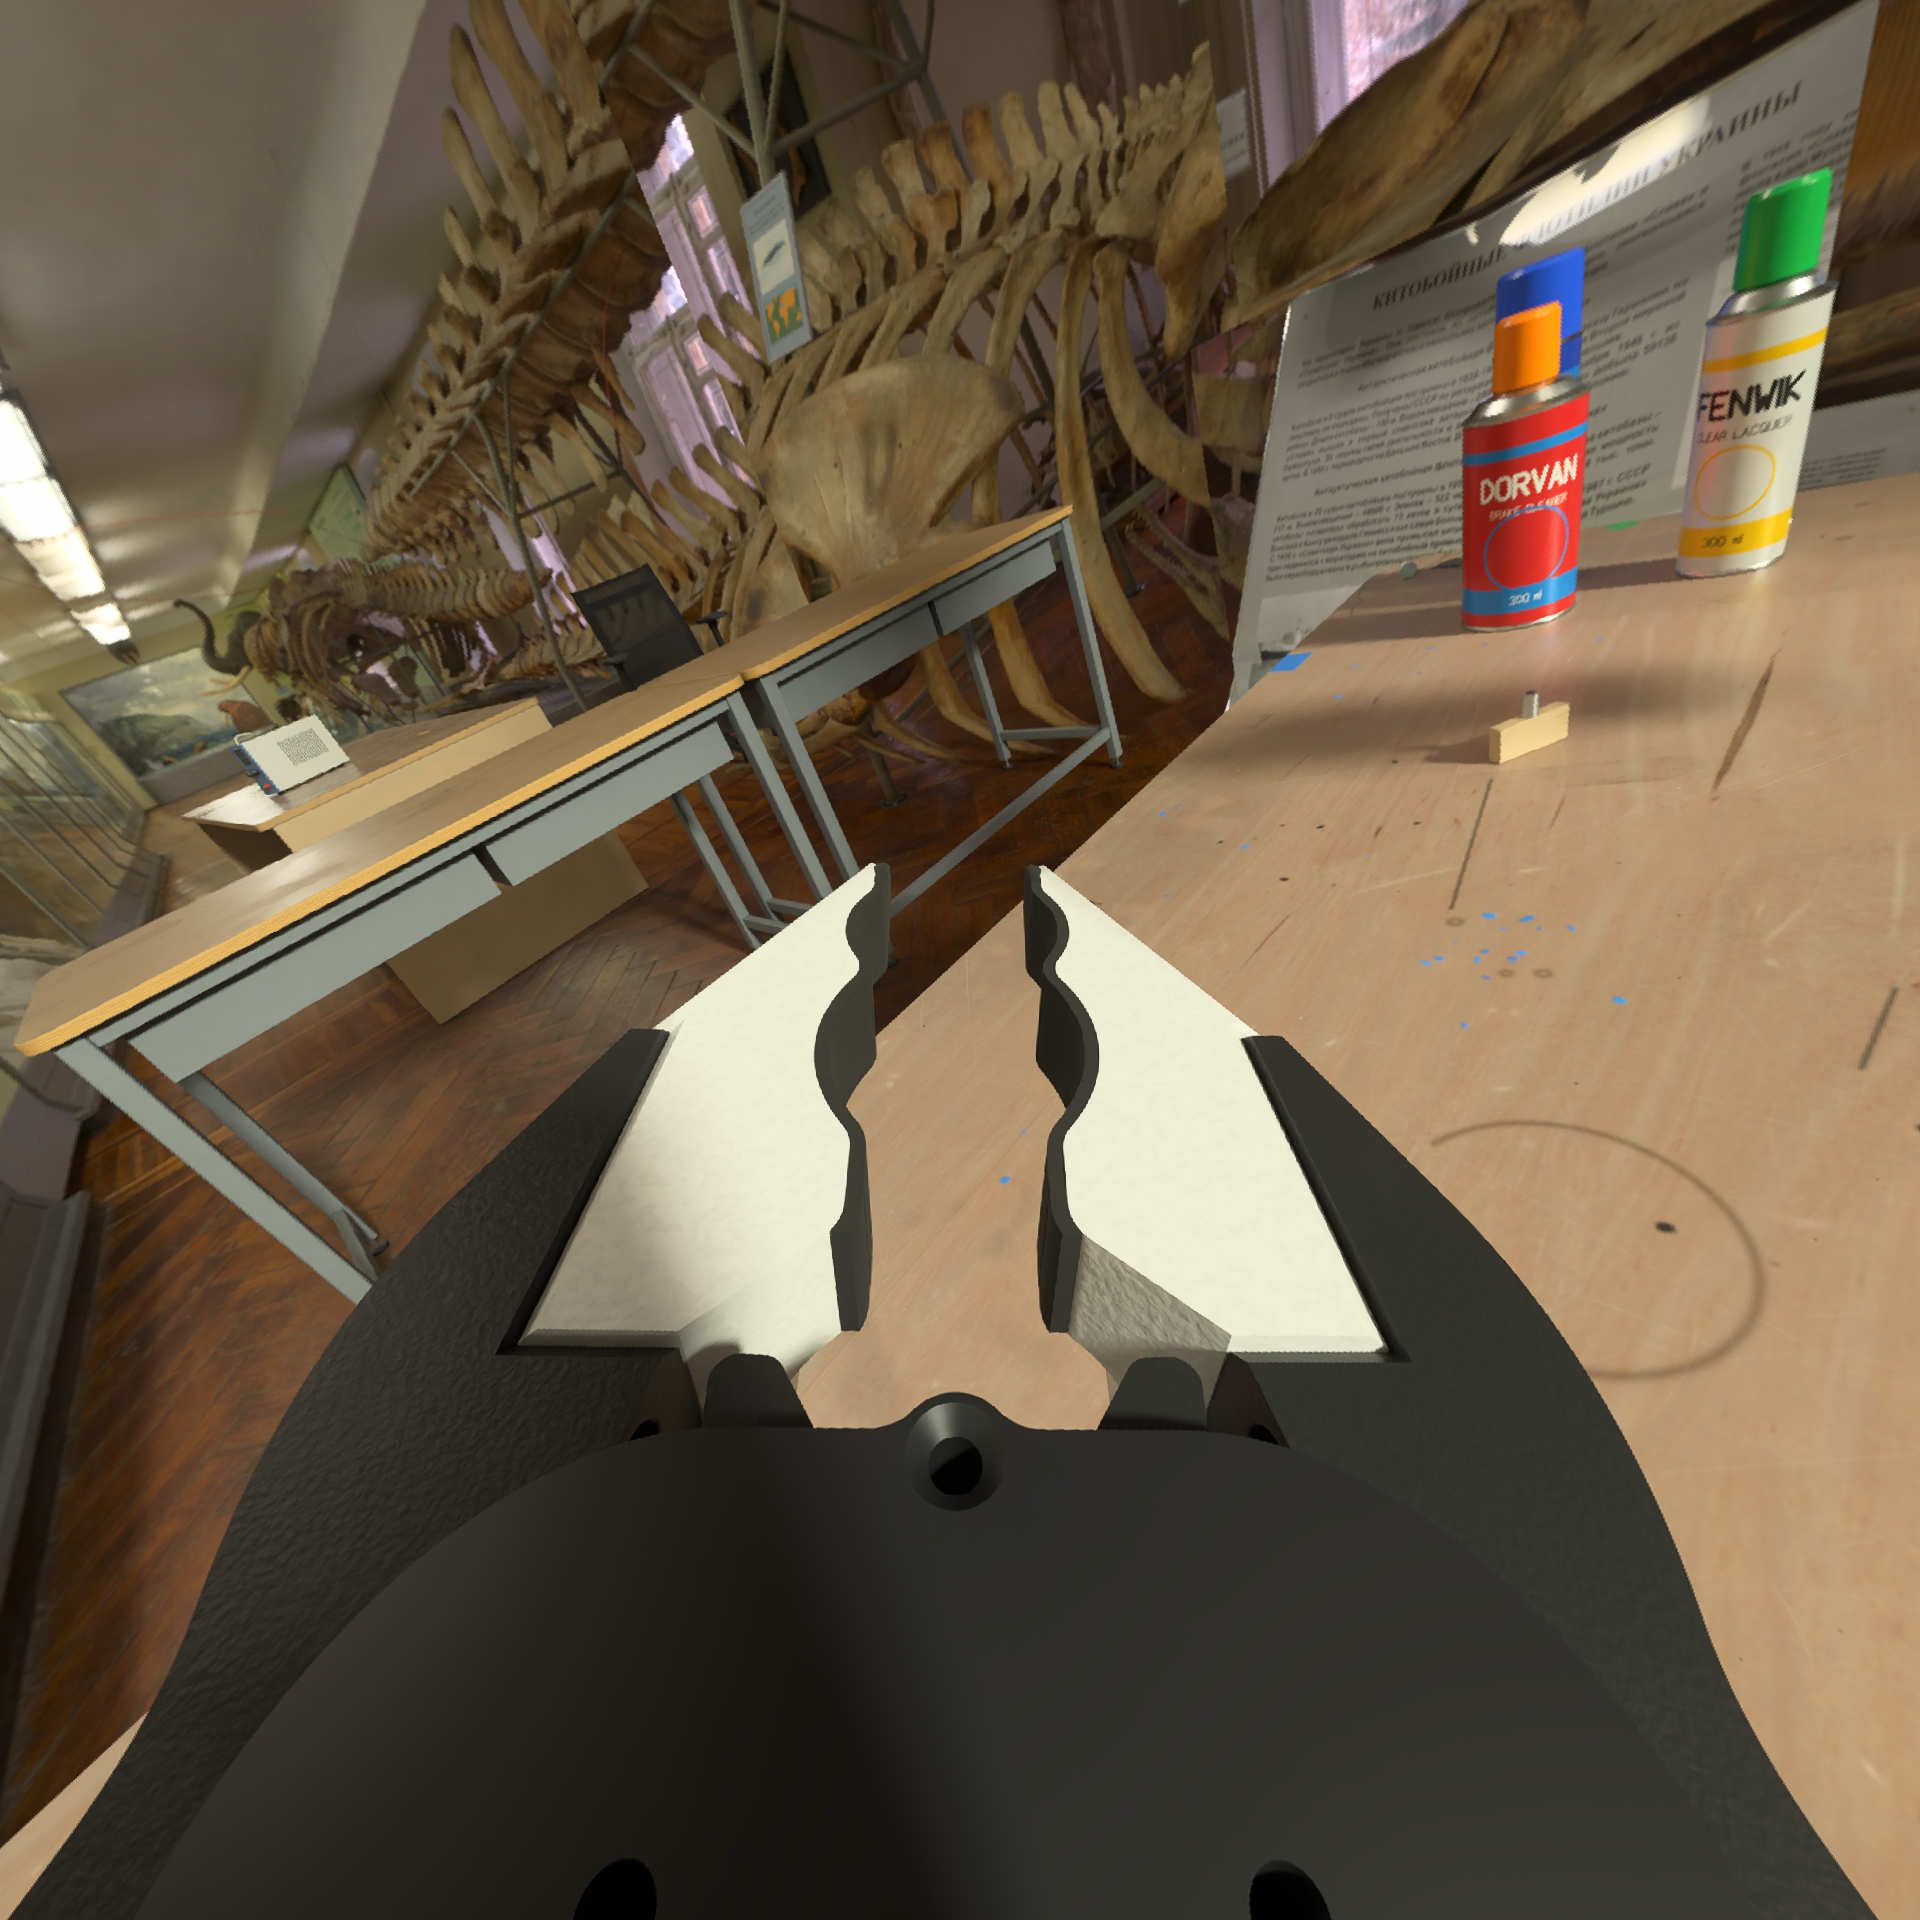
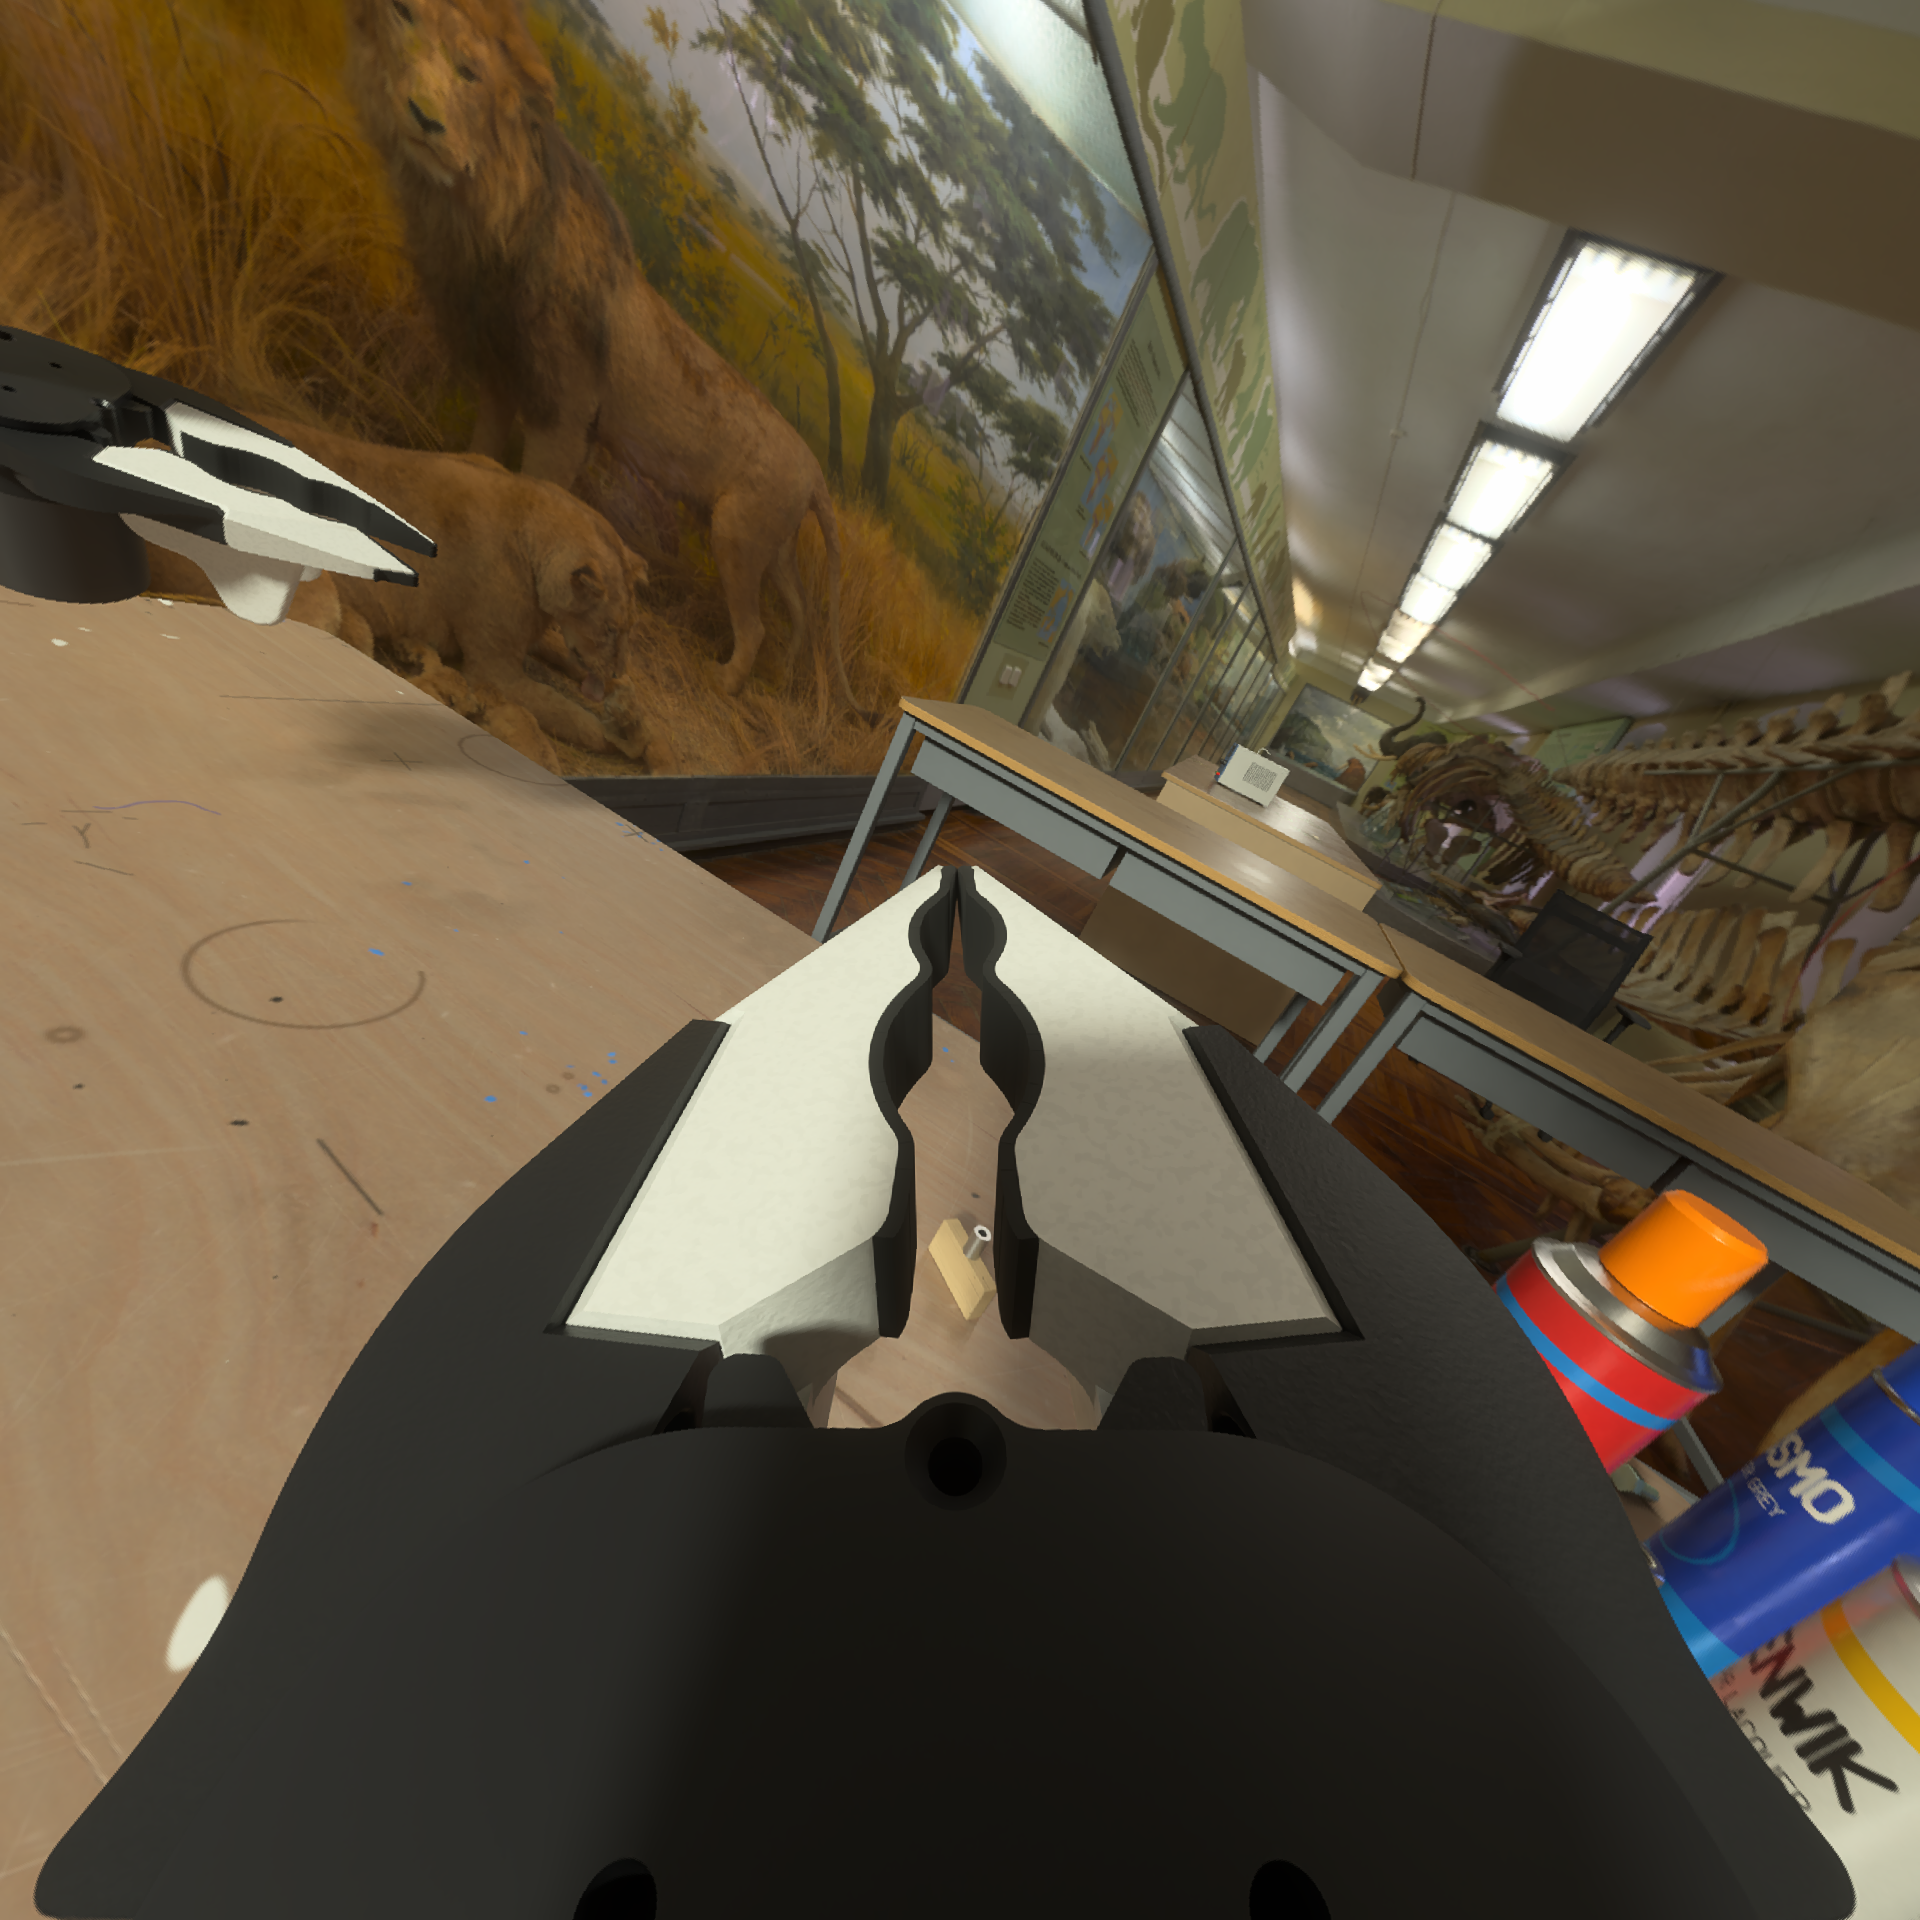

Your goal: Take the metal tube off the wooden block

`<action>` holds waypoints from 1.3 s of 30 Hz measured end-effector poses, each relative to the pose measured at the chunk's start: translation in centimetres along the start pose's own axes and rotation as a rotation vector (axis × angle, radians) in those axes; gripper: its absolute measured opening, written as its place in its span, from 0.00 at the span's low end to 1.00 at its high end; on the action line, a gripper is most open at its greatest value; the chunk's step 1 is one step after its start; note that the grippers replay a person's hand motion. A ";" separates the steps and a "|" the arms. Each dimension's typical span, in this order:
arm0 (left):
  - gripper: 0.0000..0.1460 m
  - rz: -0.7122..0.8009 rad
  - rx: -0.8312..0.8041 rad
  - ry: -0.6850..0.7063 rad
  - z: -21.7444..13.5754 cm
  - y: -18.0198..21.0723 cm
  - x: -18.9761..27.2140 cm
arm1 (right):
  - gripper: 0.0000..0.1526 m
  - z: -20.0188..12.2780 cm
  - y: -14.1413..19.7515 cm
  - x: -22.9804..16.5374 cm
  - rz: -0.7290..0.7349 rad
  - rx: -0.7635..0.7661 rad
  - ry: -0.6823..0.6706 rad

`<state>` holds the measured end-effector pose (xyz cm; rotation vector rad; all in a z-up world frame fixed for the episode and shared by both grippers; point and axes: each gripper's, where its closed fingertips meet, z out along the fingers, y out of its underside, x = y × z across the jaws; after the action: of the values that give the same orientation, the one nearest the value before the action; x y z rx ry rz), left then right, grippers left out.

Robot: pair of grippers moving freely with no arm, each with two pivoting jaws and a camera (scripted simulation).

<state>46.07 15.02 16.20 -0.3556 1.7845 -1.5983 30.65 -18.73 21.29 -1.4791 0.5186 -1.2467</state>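
Observation:
A small pale wooden block (image 1: 1528,734) lies on the plywood table (image 1: 1558,1039) with a short metal tube (image 1: 1530,703) standing upright in it, far ahead and right of my left gripper (image 1: 957,883). The left gripper is open and empty, above the table's left edge. In the right wrist view the block (image 2: 961,1270) and tube (image 2: 978,1242) show far below, through the gap between the finger bases. My right gripper (image 2: 956,881) is shut and empty, fingertips touching, high above the block. The left gripper also shows in that view (image 2: 410,558).
A red spray can with an orange cap (image 1: 1524,488), a blue-capped can behind it (image 1: 1548,286) and a white and yellow can with a green cap (image 1: 1756,416) stand past the block, before a white sign board (image 1: 1382,416). Grey-framed desks (image 1: 520,831) stand beyond the table edge.

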 end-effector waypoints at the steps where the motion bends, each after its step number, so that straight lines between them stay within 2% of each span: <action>1: 0.17 0.004 -0.008 -0.001 0.1 0.1 0.0 | 0.00 -0.2 0.1 0.2 0.003 -0.004 0.002; 9: 0.17 0.024 -0.043 0.008 1.4 0.5 -0.1 | 0.04 -0.8 1.0 1.7 0.009 -0.025 0.043; 12: 0.17 0.033 -0.057 0.017 1.8 0.6 -0.1 | 0.07 -0.8 1.8 2.2 -0.003 -0.085 0.045; 15: 0.18 0.036 -0.078 0.037 1.8 0.8 -0.1 | 0.11 -1.1 3.5 2.5 -0.013 -0.231 0.009; 19: 0.20 0.032 -0.108 0.078 1.7 1.2 0.0 | 0.14 -2.2 6.8 2.6 -0.015 -0.523 -0.104; 22: 0.21 0.032 -0.121 0.076 1.6 1.6 -0.3 | 0.14 -2.8 9.4 3.0 0.036 -0.750 -0.128; 25: 0.21 0.027 -0.127 0.070 1.4 1.8 -0.6 | 0.14 -2.5 10.8 2.3 0.086 -0.836 -0.162; 29: 0.23 0.026 -0.143 0.084 0.6 2.0 -0.8 | 0.22 -3.0 12.7 1.2 0.163 -0.956 -0.169; 33: 0.25 0.002 -0.138 0.091 -0.6 1.9 -1.5 | 0.21 -4.1 14.7 0.7 0.232 -1.098 -0.158; 39: 0.26 -0.049 -0.095 0.083 -1.5 1.9 -2.2 | 0.18 -4.3 15.2 0.7 0.246 -1.183 -0.156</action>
<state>47.07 17.90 15.09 -0.3852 1.9329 -1.5856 31.59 -26.13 7.37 -2.3338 1.4252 -0.5693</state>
